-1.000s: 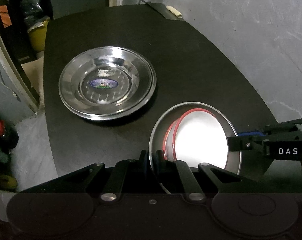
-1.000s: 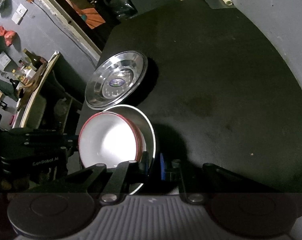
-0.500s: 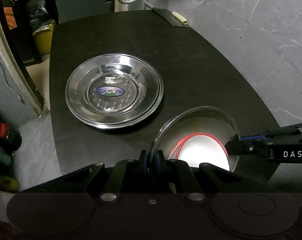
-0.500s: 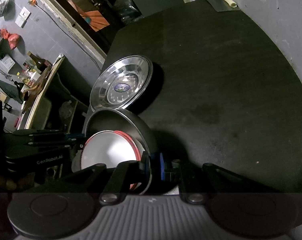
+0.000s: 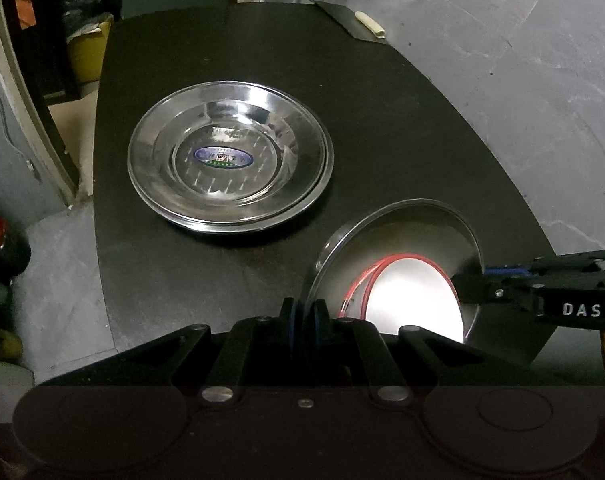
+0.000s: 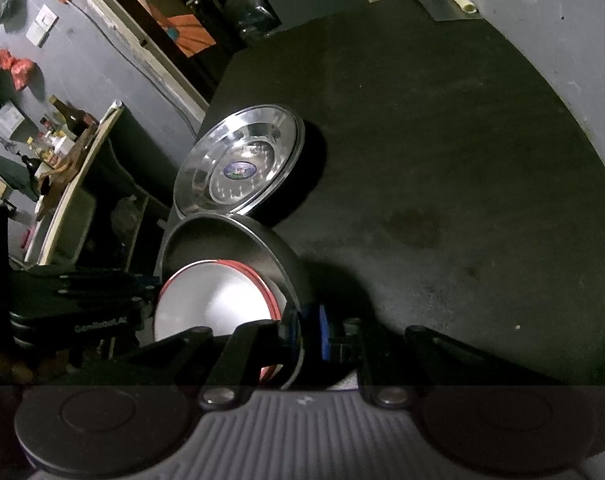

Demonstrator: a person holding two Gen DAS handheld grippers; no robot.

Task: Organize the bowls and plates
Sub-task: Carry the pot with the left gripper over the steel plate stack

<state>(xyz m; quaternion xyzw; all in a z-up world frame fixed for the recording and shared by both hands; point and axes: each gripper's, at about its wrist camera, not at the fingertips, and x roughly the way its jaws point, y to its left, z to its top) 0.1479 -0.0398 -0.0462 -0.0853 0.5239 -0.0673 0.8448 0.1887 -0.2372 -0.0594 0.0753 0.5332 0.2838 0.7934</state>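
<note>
A steel bowl [image 5: 402, 232] hangs tilted over the near edge of the black table [image 5: 382, 120], and a white bowl with a red rim [image 5: 410, 300] lies inside it. My left gripper [image 5: 304, 312] is shut on the bowl's near rim. From the right, my right gripper [image 5: 472, 286] pinches the opposite rim. The right wrist view has the steel bowl [image 6: 222, 240] and white bowl [image 6: 214, 296] at lower left, with the right gripper [image 6: 306, 332] shut on the rim and the left gripper [image 6: 150, 284] opposite. A stack of steel plates [image 5: 230, 164] [image 6: 242, 164] rests further back on the table.
A metal sheet with a cream roll [image 5: 368, 24] lies at the table's far corner. A yellow bin [image 5: 86, 52] stands on the floor at the left. A shelf with bottles [image 6: 62, 128] is beyond the table's left side. Grey floor surrounds the table.
The steel bowl has tipped: more of its inner wall shows and the white bowl sits lower inside it. Both grippers keep hold of the rim.
</note>
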